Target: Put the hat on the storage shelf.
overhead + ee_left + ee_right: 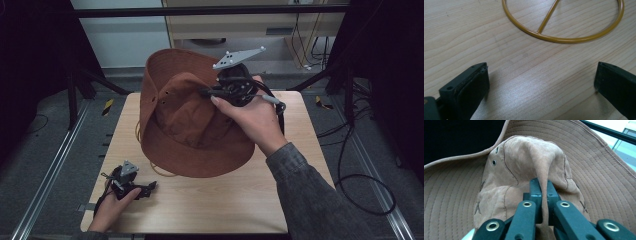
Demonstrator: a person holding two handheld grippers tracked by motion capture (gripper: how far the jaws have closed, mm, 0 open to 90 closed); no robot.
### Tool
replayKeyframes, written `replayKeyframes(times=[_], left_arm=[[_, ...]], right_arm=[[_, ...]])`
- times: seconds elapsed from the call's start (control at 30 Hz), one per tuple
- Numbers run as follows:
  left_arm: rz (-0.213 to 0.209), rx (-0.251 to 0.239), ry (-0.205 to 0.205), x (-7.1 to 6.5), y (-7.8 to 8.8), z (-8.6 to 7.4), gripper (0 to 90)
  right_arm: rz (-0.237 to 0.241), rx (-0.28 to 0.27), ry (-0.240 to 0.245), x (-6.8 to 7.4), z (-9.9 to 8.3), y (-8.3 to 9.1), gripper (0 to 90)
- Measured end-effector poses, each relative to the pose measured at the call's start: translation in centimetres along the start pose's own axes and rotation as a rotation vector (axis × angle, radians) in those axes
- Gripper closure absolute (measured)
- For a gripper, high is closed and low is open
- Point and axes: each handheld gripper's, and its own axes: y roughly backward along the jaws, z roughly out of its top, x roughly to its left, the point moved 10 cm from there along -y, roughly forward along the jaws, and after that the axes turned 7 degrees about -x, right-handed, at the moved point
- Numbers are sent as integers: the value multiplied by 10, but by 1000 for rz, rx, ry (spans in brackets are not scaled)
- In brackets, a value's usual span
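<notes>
Dim surroundings, evenly lit table (210, 200), soft sheen, close views slightly soft

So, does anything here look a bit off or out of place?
The brown hat sits askew: its crown is pinched into a fold by the right tongs, and its far brim tips up. A yellow wire ring pokes out from under it. The left tongs stand open, holding nothing.

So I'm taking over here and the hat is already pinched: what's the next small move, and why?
Probably lift the hat a little higher with the right gripper. Its jaws are shut on a fold of the crown, while the front brim is low over the table and covers part of the yellow ring. The left gripper rests open beside it.
</notes>
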Motion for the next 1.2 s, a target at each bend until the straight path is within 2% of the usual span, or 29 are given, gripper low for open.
replayKeyframes(times=[0.4,0.83,1.2], left_arm=[[1,-4,4,0,0,0,0],[1,-2,3,0,0,0,0],[1,-2,3,0,0,0,0]], right_arm=[[9,-9,0,8,5,-24,891],[-5,-5,-5,3,16,-41,891],[5,15,-4,8,16,-59,891]])
